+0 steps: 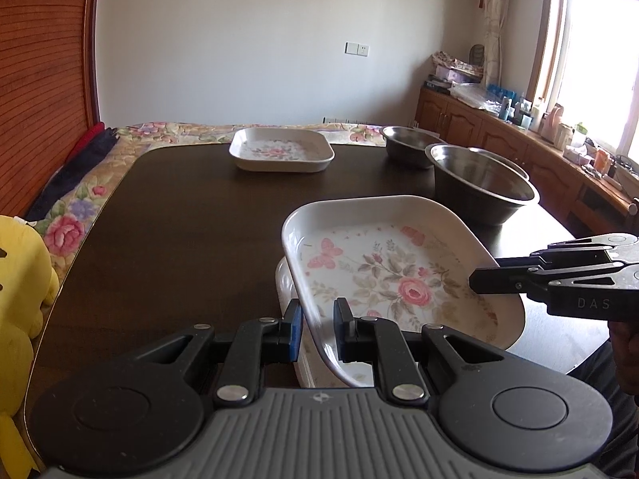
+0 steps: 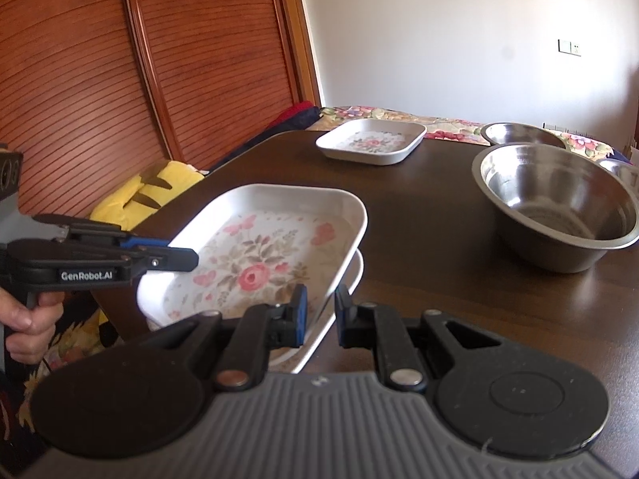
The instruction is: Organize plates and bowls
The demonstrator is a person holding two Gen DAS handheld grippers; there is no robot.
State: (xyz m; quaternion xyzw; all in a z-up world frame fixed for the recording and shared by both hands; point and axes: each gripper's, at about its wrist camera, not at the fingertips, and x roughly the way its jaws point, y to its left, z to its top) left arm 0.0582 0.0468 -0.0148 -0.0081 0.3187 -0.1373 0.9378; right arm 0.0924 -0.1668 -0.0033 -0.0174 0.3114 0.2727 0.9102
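Observation:
A white square plate (image 1: 399, 279) (image 2: 259, 263) with a rose print hangs tilted just above a second, similar plate (image 1: 285, 283) (image 2: 355, 275) on the dark table (image 1: 179, 219) (image 2: 419, 259). My left gripper (image 1: 317, 329) (image 2: 193, 257) is shut on the upper plate's left rim. On the opposite rim my right gripper (image 2: 321, 313) (image 1: 477, 279) is shut too. A third floral plate (image 1: 281, 149) (image 2: 371, 141) lies at the far edge. One large steel bowl (image 1: 479, 187) (image 2: 559, 215) stands to the right, a smaller steel bowl (image 1: 407, 141) (image 2: 519, 133) behind it.
The rim of another steel bowl (image 2: 623, 171) shows at the far right. A yellow plush toy (image 1: 20, 279) (image 2: 147, 187) sits off the table's left side beside a floral bedspread (image 1: 80, 215). A wooden cabinet (image 1: 499, 131) with clutter runs under the window.

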